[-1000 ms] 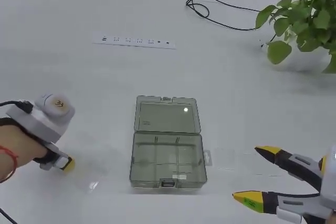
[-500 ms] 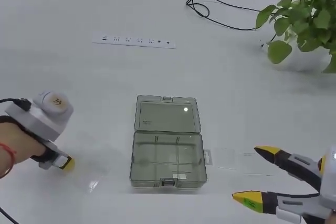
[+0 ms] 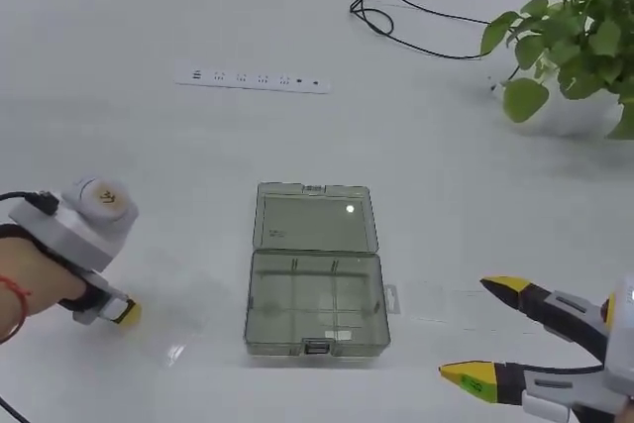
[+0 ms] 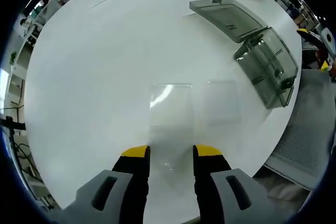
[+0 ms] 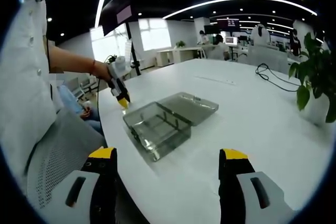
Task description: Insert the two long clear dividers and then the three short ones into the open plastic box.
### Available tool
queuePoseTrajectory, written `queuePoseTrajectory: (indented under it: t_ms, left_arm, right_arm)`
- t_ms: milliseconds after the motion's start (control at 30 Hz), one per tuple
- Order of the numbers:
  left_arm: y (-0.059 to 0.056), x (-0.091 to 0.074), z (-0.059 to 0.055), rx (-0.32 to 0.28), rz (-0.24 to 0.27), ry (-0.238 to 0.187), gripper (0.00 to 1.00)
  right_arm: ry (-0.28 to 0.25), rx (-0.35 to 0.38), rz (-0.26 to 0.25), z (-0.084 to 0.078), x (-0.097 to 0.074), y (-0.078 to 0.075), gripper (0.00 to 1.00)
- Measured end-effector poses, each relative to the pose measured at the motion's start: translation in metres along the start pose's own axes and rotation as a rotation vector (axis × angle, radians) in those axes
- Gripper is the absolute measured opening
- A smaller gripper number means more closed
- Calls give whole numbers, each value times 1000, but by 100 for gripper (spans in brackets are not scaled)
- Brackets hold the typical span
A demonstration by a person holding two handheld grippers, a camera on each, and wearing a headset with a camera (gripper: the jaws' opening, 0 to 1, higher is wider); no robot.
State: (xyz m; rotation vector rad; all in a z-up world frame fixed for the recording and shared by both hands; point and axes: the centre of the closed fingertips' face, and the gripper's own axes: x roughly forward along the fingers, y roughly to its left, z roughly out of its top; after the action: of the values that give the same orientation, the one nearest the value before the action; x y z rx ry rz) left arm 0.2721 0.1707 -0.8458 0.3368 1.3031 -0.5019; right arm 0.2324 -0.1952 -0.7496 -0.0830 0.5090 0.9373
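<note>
The open smoky plastic box [image 3: 315, 314] lies mid-table with its lid [image 3: 315, 220] flat behind it. It also appears as the box [image 4: 268, 64] and the box [image 5: 157, 124] in the gripper views. Clear dividers [image 4: 170, 103] lie flat on the table just ahead of my left gripper [image 4: 170, 153]. Its jaws stand a little apart over the near end of one sheet. That left gripper [image 3: 124, 312] is left of the box. More faint clear dividers [image 3: 436, 302] lie right of the box. My right gripper [image 3: 485, 332] hovers wide open at the near right, holding nothing.
A white power strip [image 3: 253, 77] lies at the back, with a black cable [image 3: 396, 22] beyond it. A potted plant [image 3: 575, 37] stands at the far right. The table's near edge and a grey chair [image 4: 310, 129] are close by.
The left gripper has drifted very slightly towards the person. The right gripper and the box have not moved.
</note>
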Motion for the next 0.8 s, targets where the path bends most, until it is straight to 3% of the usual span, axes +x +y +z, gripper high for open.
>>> queuePoseTrajectory:
  t_ms: [433, 800]
  left_arm:
    - [-1, -1, 0, -16, -20, -25, 31]
    - [-4, -3, -1, -53, -27, -85, 30]
  right_arm:
    - [11, -11, 6, 0, 1, 2, 80]
    - [15, -9, 14, 2, 2, 5, 77]
